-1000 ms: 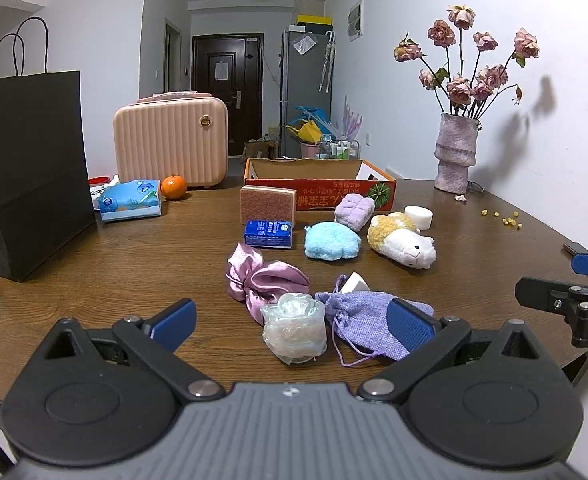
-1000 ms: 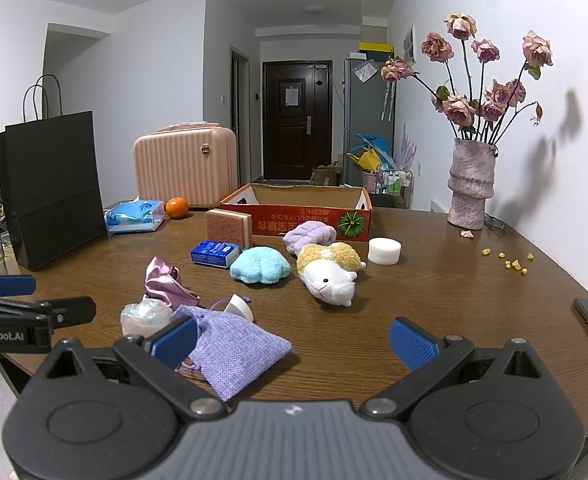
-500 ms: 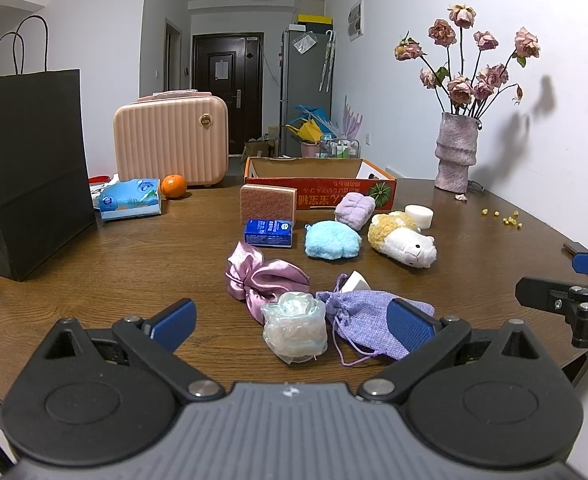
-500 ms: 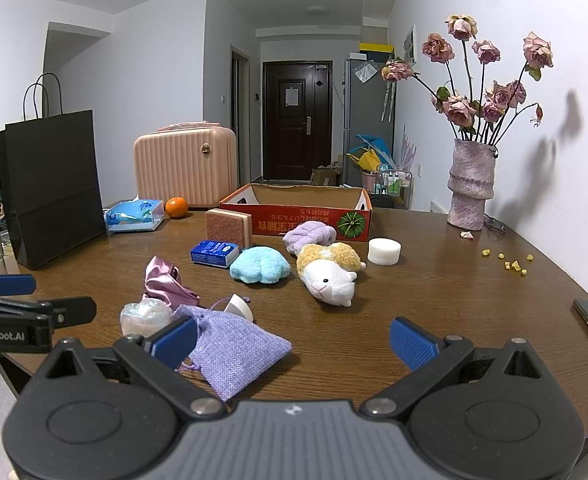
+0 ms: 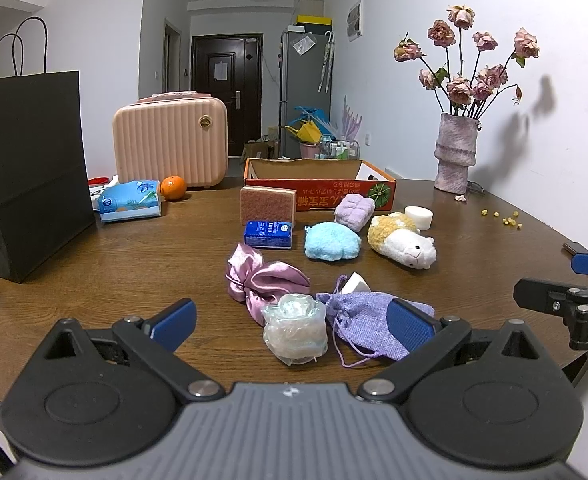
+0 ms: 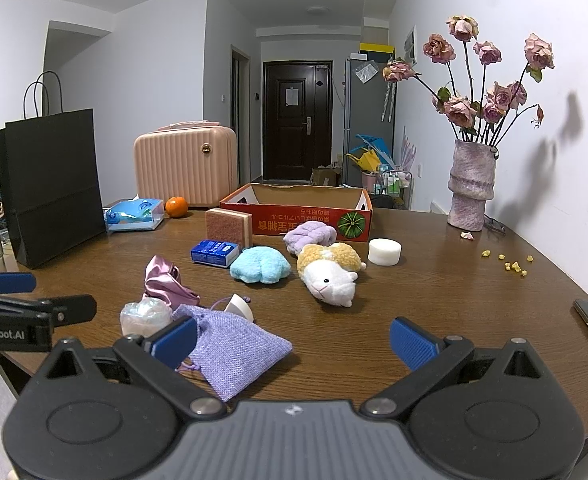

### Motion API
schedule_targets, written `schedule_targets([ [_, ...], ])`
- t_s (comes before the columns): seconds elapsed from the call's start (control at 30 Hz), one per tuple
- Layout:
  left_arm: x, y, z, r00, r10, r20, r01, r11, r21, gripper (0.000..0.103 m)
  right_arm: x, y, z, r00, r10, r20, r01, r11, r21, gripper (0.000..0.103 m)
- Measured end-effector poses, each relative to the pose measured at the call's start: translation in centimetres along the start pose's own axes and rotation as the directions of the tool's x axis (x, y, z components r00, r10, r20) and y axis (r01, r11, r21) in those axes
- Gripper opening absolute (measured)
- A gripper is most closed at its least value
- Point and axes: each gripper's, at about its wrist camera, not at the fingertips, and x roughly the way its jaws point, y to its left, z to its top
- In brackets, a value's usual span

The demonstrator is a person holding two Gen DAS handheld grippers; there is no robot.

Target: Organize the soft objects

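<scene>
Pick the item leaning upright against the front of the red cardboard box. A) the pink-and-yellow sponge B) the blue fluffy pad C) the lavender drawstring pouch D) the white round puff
A: the pink-and-yellow sponge stands on edge against the red cardboard box, while the blue fluffy pad, white round puff and lavender drawstring pouch lie on the table nearer the camera.

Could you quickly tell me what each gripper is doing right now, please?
Left gripper: open, holding nothing.
Right gripper: open, holding nothing.
</scene>
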Motion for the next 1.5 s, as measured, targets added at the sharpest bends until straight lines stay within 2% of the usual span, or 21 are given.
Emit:
schedule_targets([
  [0.63,0.2,-0.1,0.0,1.0,0.001,-0.008,-0.001,1.0,0.0,0.103,0.7,-0.1,0.0,1.0,-0.002,-0.014,0.002,1.0,-0.006,0.103],
  [1.5,5.0,0.9,0.9,0.997,-0.007,-0.081,0.007,1.0,-0.009,0.103,5.6,0.4,1.2,0.996,-0.005,-0.085,0.004,1.0,-0.023,0.103],
])
